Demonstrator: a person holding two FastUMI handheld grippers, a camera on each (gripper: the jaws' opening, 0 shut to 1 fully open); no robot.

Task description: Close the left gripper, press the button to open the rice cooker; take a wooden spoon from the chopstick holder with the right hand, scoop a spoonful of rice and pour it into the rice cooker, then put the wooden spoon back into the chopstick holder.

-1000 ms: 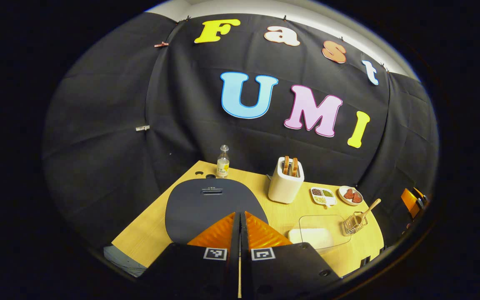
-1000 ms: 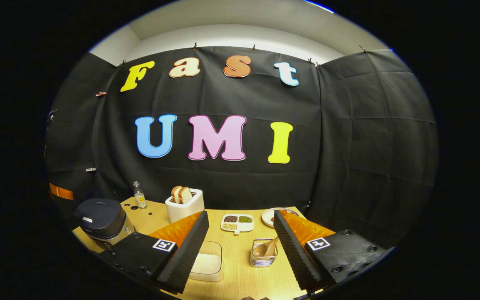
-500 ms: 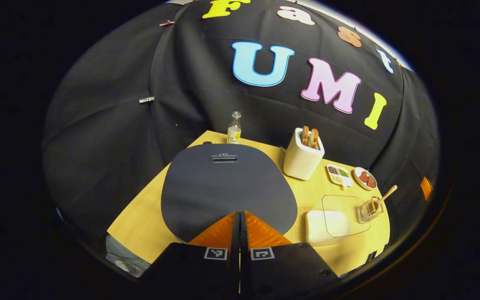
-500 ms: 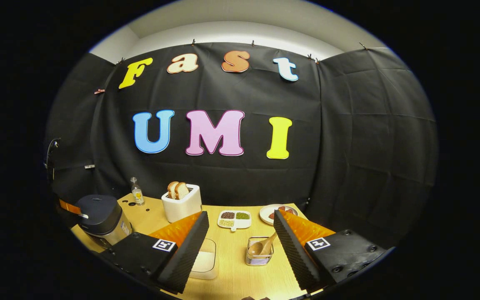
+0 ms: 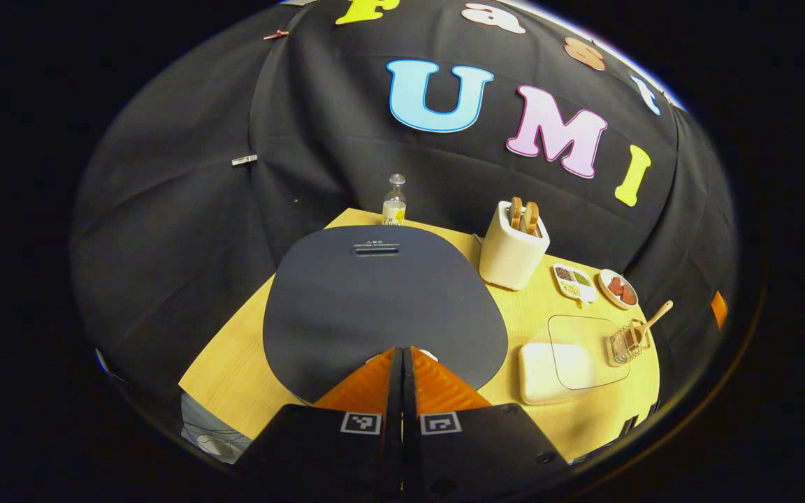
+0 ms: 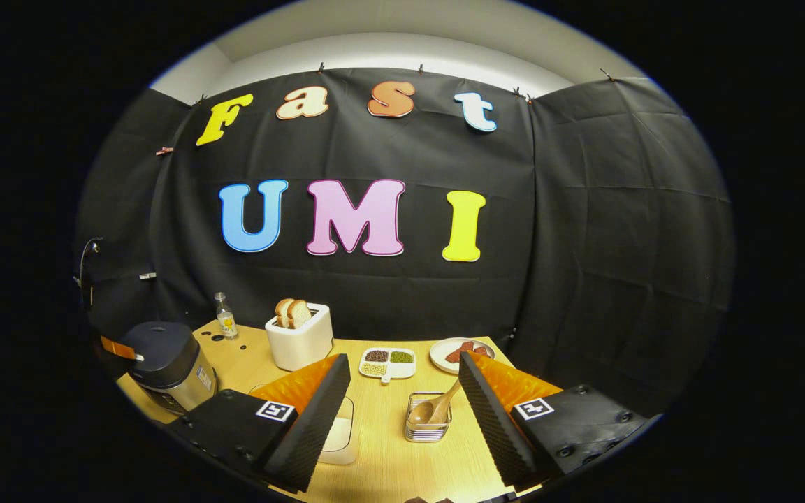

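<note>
The dark grey rice cooker (image 5: 381,300) sits lid down under my left gripper (image 5: 402,351), which is shut with nothing between its fingers. Its tips rest at the lid's near edge, where a pale button (image 5: 428,355) peeks out on either side. In the right gripper view the rice cooker (image 6: 165,360) stands at the far left, a bit of the left gripper (image 6: 113,347) against its front. My right gripper (image 6: 403,359) is open and held above the table. Below it the wooden spoon (image 6: 436,410) leans in the wire chopstick holder (image 6: 428,427). The clear rice box (image 6: 336,436) lies left of the holder.
A white toaster (image 6: 299,341) with bread, a small bottle (image 6: 221,316), a divided dish of beans (image 6: 386,362) and a plate (image 6: 460,353) line the back of the wooden table (image 6: 388,461). The black cloth wall closes in behind and to both sides.
My left gripper has come down and forward onto the cooker's lid, which looks larger, and the pale button now shows at its tips. The right gripper drifted slightly, still open.
</note>
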